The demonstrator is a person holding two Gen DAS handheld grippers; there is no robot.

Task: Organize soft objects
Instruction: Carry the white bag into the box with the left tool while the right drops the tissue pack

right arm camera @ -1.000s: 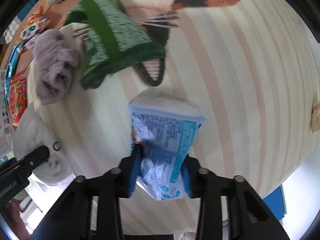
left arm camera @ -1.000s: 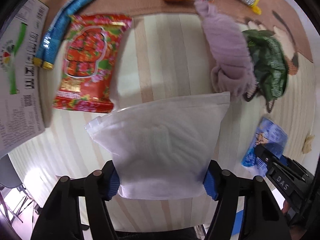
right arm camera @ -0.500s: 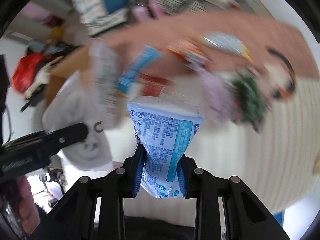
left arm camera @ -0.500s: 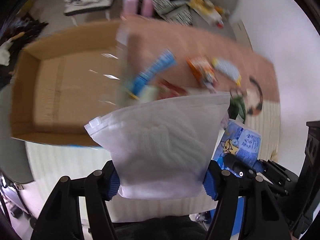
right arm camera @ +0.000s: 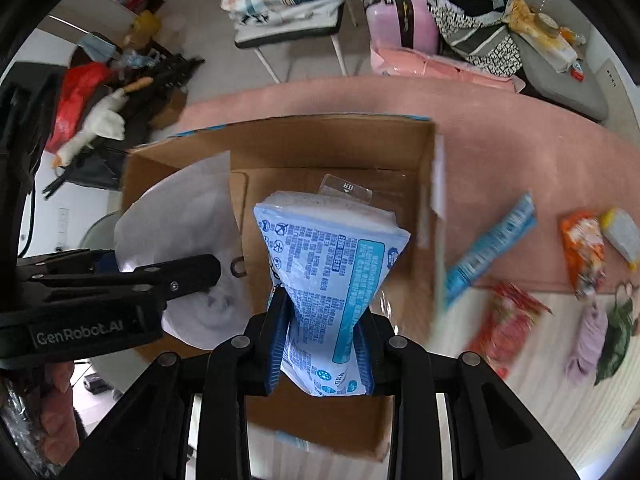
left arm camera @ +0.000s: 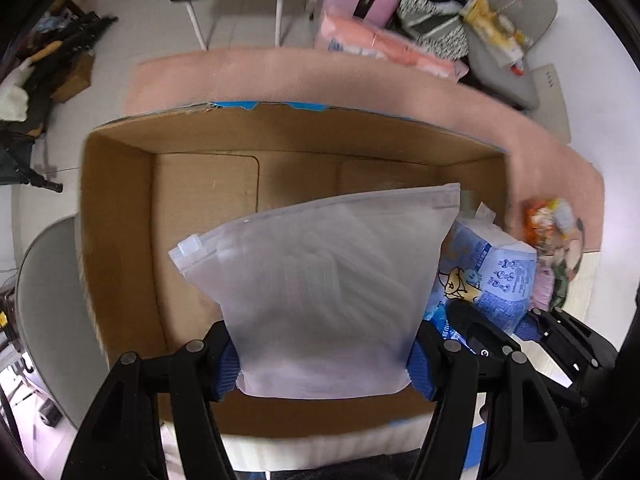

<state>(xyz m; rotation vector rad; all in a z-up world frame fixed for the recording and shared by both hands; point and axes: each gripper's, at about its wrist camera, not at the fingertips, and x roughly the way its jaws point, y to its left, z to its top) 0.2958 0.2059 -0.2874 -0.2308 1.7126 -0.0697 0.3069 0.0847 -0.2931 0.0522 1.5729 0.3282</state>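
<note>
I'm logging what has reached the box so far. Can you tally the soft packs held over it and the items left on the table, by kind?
Held packs: 2, a white pouch and a blue pack
Snack packets on the table: 4, blue, orange, red, pale
Cloths: 2, lilac and green
Total: 8

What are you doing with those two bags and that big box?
A person is tidying soft things with a gripper in each hand. The left tool is clamped on a frosted white zip pouch, and the right tool is squeezing a blue-printed soft pack. Both are held over an open cardboard box, not yet dropped in. More packets, such as a blue stick pack and an orange snack bag, wait on the mat beside the box.
</note>
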